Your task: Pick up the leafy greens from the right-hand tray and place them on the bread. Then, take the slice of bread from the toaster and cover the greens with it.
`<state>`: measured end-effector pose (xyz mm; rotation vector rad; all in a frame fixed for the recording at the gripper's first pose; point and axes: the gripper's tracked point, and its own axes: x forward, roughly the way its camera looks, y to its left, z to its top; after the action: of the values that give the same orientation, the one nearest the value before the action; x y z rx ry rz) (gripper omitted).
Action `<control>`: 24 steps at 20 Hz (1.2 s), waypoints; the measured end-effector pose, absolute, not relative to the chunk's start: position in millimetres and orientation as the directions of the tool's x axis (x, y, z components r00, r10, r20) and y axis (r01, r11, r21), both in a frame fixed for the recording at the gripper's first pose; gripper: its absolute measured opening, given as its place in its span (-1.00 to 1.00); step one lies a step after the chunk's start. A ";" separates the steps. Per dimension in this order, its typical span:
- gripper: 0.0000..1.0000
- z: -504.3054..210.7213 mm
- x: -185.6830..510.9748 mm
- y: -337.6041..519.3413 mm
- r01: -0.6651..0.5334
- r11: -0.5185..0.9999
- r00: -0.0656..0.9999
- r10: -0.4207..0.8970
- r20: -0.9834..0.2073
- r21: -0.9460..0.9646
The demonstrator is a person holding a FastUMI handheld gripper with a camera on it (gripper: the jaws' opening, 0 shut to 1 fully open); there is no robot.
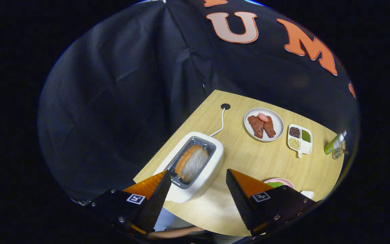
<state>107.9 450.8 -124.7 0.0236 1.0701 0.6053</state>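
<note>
The jaws stand wide open and empty, held high above the worktop [249,159], with the gripper [198,179] poised over the toaster [200,169] so that the gap between the fingers straddles its near end. The slice of bread [192,162] stands upright in the slot, just ahead of the jaws and a little toward the left one, its top edge proud of the slot so it can be pinched from above. A cord [219,123] runs beyond the toaster. Something green on a pink plate [279,182] shows just past the right finger, which probably means the greens are already placed. Judging by this, the bread comes next.
</note>
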 end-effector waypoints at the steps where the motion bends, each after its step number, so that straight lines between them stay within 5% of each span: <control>1: 0.95 -120.0 108.9 462.0 -0.447 0.841 0.333 0.473 -0.815 0.305; 15: 0.83 -174.0 116.7 497.9 -0.404 0.894 0.222 0.302 -0.927 0.194; 24: 0.27 -212.3 125.4 485.8 -0.324 0.943 0.207 0.154 -0.966 0.081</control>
<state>125.4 485.8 -212.3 -0.1505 1.3221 0.3342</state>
